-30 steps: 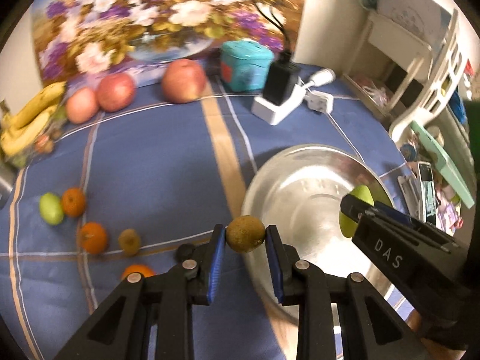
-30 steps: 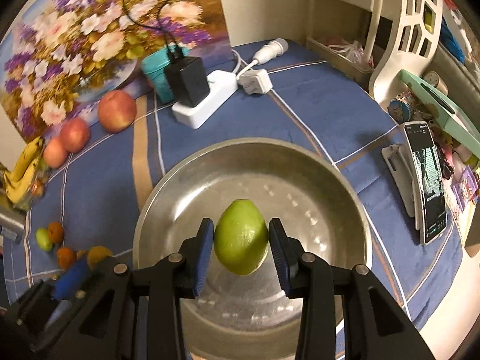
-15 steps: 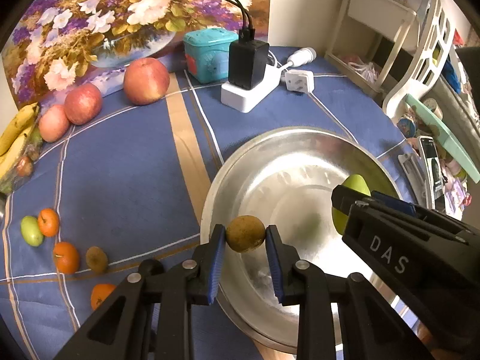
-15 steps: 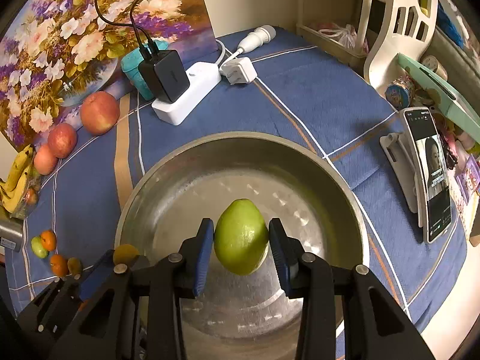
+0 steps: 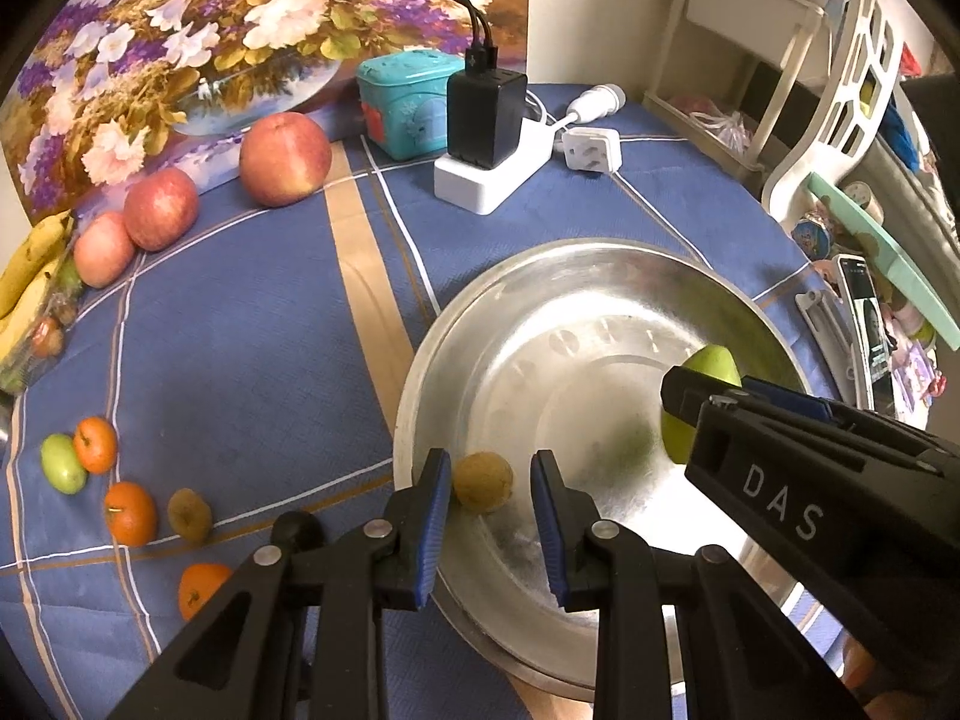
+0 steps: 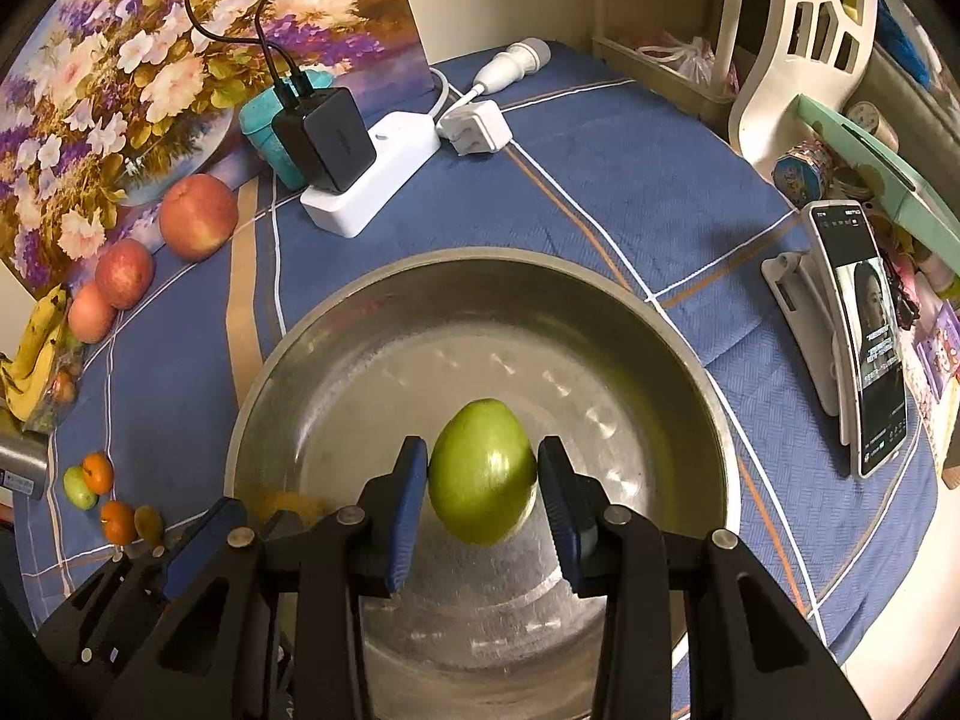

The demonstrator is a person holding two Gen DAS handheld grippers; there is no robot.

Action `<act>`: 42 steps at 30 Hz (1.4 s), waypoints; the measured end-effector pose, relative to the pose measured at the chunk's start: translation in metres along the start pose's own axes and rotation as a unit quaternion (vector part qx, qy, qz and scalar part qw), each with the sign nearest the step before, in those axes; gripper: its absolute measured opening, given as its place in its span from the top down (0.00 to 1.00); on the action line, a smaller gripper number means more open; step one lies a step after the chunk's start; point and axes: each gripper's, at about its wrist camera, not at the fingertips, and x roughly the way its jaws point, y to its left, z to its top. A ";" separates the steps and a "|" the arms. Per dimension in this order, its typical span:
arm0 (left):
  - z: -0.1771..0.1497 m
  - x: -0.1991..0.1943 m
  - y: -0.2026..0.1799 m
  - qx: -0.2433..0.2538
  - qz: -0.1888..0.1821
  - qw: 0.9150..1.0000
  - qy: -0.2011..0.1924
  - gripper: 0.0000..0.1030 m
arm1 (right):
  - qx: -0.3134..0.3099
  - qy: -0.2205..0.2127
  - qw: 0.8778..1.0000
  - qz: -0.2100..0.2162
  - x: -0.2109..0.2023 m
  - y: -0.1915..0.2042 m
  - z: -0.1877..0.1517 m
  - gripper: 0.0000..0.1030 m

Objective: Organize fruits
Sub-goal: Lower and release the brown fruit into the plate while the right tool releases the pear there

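Note:
A wide steel bowl [image 5: 540,252] [image 6: 480,255] stands on the blue cloth. In the left wrist view my left gripper [image 5: 489,504] hangs over the bowl's left side, jaws slightly apart. A small brown fruit [image 5: 483,480] lies between them down in the bowl, with a gap showing at the right pad. My right gripper [image 6: 483,456] is shut on a green fruit [image 6: 483,471] and holds it above the bowl's middle. That gripper [image 5: 708,396] also shows in the left wrist view with the green fruit [image 5: 714,363] behind its finger.
On the cloth at left lie small oranges [image 5: 130,513], a small green fruit [image 5: 62,463] and a brown fruit [image 5: 189,514]. Three apples [image 5: 285,159] and bananas [image 5: 30,264] sit at the back left. A power strip [image 5: 486,174], a teal tin [image 5: 408,102] and a phone [image 6: 864,348] are nearby.
My left gripper carried the brown fruit rightwards over the bowl. The fruit now sits lower and off the pads. The right gripper kept its hold on the green fruit.

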 end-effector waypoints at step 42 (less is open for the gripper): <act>-0.029 -0.042 0.137 -0.252 0.081 0.964 -0.002 0.24 | -0.057 -0.026 0.998 0.028 -0.024 0.025 -0.012 0.28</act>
